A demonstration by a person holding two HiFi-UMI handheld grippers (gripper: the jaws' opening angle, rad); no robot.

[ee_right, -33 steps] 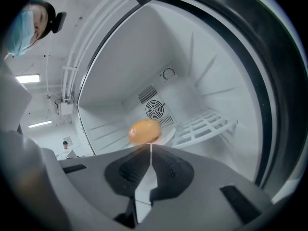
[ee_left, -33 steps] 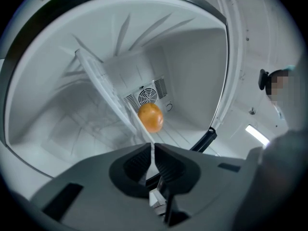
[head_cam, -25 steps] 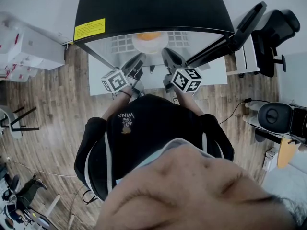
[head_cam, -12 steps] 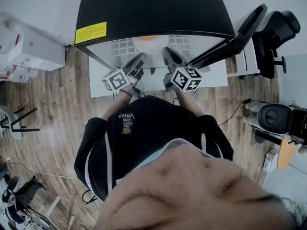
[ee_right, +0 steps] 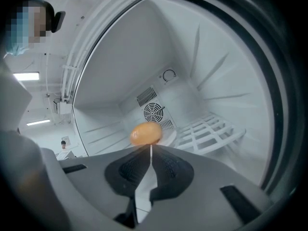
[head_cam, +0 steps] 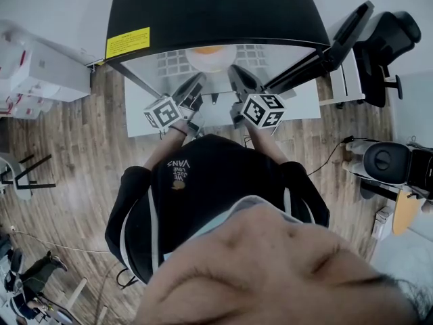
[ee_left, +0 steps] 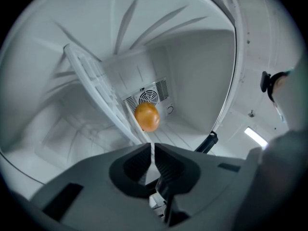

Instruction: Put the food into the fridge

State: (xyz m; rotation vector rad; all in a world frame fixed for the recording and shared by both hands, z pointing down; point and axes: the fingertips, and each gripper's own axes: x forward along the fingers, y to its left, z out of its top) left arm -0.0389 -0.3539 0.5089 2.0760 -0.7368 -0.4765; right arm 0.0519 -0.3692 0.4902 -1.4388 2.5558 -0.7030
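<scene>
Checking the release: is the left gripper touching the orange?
Apart. The left gripper view shows a clear gap between the shut left gripper and the orange, which sits farther back.

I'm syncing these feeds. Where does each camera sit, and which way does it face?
Head view: on the person's head, looking steeply down at the open fridge; shows their torso, the left hand-held gripper and right hand-held gripper.
Left gripper view: rides the left hand-held gripper, looking into the fridge's interior; its closed jaws show.
Right gripper view: rides the right hand-held gripper, facing the same interior; its closed jaws show.
Shared: all show the orange food; both gripper views show the rear fan vent.
</scene>
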